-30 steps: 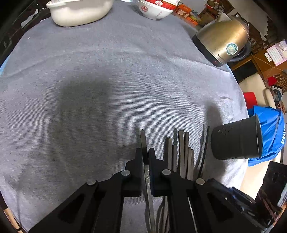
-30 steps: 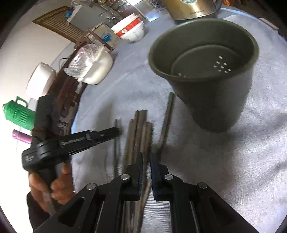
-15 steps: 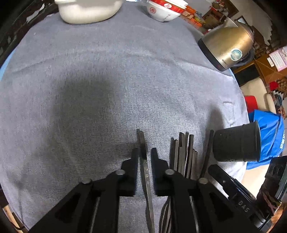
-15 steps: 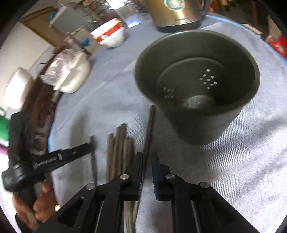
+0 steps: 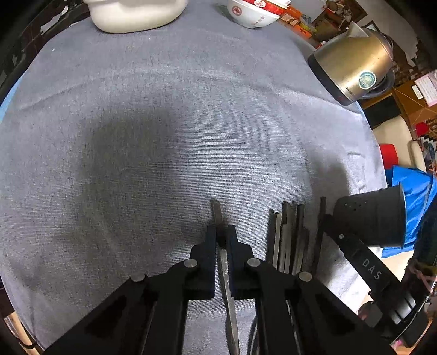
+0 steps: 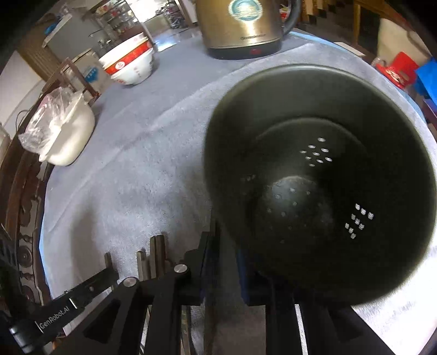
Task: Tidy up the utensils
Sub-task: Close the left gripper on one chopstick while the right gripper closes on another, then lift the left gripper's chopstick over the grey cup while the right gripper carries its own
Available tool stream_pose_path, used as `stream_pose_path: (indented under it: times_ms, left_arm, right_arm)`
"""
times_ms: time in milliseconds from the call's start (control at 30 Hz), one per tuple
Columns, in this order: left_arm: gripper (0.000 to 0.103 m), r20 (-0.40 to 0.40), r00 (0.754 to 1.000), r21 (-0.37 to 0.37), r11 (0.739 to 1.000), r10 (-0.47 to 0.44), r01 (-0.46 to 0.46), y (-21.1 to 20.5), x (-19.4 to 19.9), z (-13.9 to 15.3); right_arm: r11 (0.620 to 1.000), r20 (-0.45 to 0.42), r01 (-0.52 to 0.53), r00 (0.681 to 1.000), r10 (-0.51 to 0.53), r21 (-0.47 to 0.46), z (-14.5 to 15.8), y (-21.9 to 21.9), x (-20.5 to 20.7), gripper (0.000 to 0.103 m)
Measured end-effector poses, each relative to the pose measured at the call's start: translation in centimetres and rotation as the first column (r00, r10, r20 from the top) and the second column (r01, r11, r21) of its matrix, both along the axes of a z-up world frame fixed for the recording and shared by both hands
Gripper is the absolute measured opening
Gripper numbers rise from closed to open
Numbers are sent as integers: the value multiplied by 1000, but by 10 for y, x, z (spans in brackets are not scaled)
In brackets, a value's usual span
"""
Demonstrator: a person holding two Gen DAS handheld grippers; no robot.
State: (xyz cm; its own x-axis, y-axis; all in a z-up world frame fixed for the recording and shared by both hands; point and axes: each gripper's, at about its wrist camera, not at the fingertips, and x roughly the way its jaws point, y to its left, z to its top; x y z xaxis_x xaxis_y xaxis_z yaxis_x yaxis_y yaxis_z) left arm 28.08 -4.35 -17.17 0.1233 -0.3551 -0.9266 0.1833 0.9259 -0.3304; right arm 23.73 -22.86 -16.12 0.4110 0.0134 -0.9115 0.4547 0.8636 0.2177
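A: Left wrist view, status of the left gripper [image 5: 221,234]?

B: Jaws narrow, clamped on a single dark chopstick [image 5: 217,211] at lower centre; its tip projects beyond the fingertips over the grey tablecloth [image 5: 164,123]. The remaining chopsticks [image 5: 289,237] lie bundled at lower right. Just beside them the perforated utensil holder [image 5: 374,218] appears at the right edge, mouth facing right.

A: What does the right wrist view add?

B: The holder interior [image 6: 322,191]: drain holes in wall and base, filling the right half of the frame. The right gripper [image 6: 226,245] sits at the holder's rim, lower centre; its jaws are set narrow, but the rim hides their tips, so contact probably exists and cannot be confirmed. The kettle [image 6: 240,24] stands at top centre, stacked bowls [image 6: 131,62] at upper left.
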Motion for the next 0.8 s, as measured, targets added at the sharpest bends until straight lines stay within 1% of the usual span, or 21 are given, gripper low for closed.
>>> stream_pose_path:
  times_ms: [33,67,167,300,400,500,533,567,600,667,700,733,800]
  left_arm:
    - [7,9,1000,0,1000,0,0,0,-2,2]
    - [7,19,1000,-3,1000,1,-1,2,-3,4]
    - [7,68,998,-15,1000,11,-10,7,-9,22]
    - [6,159,987,-21,1000,24,-21,17,-24,57]
    - [5,244,969,-42,999,38,-29,22,-39,93]
    - [5,309,950,-60,998,40,-23,27,-48,119]
    - [5,334,942,-60,998,41,-22,29,-52,127]
    - [5,343,938,-61,998,45,-26,31,-55,132]
    - [5,342,938,-67,997,53,-32,34,-55,134]
    - [5,347,935,-82,996,70,-44,44,-62,138]
    - [5,356,931,-84,995,76,-50,46,-64,140]
    - [5,368,926,-85,995,83,-56,50,-67,142]
    - [5,394,915,-83,995,85,-56,54,-74,147]
  right_arm:
    - [1000,6,-13,1000,13,-10,1,2,0,8]
    - [999,16,-22,1000,22,-30,4,5,-2,5]
    - [999,68,-37,997,38,-16,13,4,-11,4]
    - [997,167,-71,984,65,33,34,2,-30,3]
    - [992,258,-107,962,89,59,57,-1,-49,3]
    - [990,329,-131,938,108,48,75,0,-60,3]
    - [991,331,-132,937,115,30,80,-2,-63,3]
    - [990,318,-141,940,123,32,82,-2,-63,4]
    - [986,310,-153,943,125,67,79,-2,-56,6]
    - [981,274,-147,956,108,125,72,-6,-49,7]
    - [983,239,-133,966,100,128,67,-6,-44,7]
    - [984,223,-136,969,107,116,65,-3,-41,9]
    - [985,174,-155,975,141,71,58,5,-34,18]
